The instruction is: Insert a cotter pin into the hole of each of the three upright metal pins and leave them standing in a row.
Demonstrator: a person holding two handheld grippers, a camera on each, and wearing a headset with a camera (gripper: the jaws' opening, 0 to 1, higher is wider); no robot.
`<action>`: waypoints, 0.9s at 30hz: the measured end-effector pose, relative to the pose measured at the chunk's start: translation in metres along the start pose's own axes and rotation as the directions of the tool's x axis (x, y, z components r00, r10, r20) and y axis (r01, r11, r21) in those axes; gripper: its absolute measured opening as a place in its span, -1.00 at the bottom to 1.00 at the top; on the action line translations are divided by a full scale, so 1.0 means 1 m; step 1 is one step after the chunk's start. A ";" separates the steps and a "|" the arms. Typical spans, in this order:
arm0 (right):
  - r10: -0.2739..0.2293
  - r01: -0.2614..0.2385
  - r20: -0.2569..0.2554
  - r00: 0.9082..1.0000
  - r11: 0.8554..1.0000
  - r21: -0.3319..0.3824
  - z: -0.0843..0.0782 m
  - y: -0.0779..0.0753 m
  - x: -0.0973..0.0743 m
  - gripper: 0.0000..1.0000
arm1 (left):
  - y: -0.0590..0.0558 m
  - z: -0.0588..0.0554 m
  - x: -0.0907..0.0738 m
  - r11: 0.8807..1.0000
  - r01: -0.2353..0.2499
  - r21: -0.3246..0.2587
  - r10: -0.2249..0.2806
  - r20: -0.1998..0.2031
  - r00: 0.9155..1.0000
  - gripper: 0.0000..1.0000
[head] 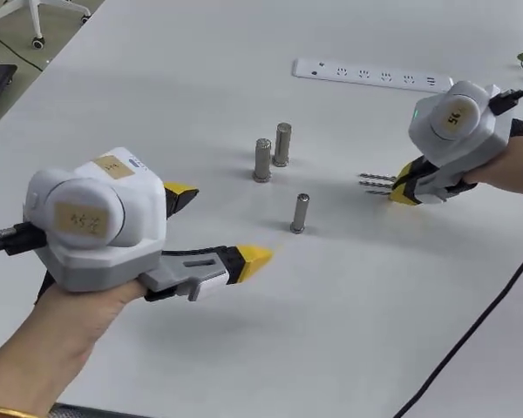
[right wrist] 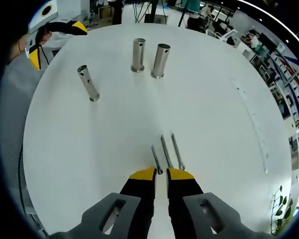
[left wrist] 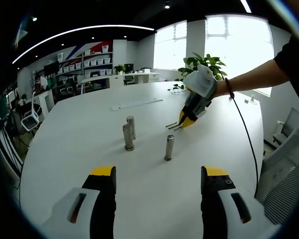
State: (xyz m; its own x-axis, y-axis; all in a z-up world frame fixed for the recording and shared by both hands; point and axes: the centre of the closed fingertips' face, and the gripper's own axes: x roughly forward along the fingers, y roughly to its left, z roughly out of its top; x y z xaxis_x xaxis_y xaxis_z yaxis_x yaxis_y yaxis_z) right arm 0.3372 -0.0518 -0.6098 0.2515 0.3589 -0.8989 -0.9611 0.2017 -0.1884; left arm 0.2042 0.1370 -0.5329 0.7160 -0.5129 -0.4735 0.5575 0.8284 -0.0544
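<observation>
Apparently one cotter pin (right wrist: 165, 149) ends between near-closed right tongs (right wrist: 162, 172); left tongs (left wrist: 159, 172) apart.

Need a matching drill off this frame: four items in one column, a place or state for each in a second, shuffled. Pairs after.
Column one
1. left tool
2. cotter pins
3. power strip
4. lone metal pin

Column two
A. lying flat along the far side of the table
B. upright, apart from the other two metal pins
C. jaws wide apart, nothing between them
D. fanned out at the tips of the right tool

Pairs: 1-C, 2-D, 3-A, 4-B
</observation>
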 end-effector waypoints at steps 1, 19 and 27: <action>0.010 -0.010 0.001 1.000 1.000 -0.001 0.001 0.001 0.000 -0.94 | 0.000 0.000 0.000 1.000 0.000 0.001 0.000 -0.002 1.000 0.37; 0.142 -0.142 -0.089 0.986 0.990 0.004 0.000 -0.003 0.007 -1.00 | -0.003 -0.001 0.000 1.000 0.011 0.004 -0.011 0.008 1.000 0.27; 0.109 -0.114 -0.108 0.988 0.993 -0.040 -0.002 -0.003 0.007 -1.00 | -0.006 -0.002 0.000 0.999 0.019 0.027 -0.019 -0.008 1.000 0.23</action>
State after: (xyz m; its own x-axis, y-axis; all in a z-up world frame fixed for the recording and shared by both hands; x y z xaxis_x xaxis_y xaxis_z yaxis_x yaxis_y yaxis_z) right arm 0.3410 -0.0517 -0.6161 0.1318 0.2786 -0.9513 -0.9873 0.1231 -0.1008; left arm 0.1997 0.1321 -0.5344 0.7017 -0.5269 -0.4796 0.5823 0.8120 -0.0401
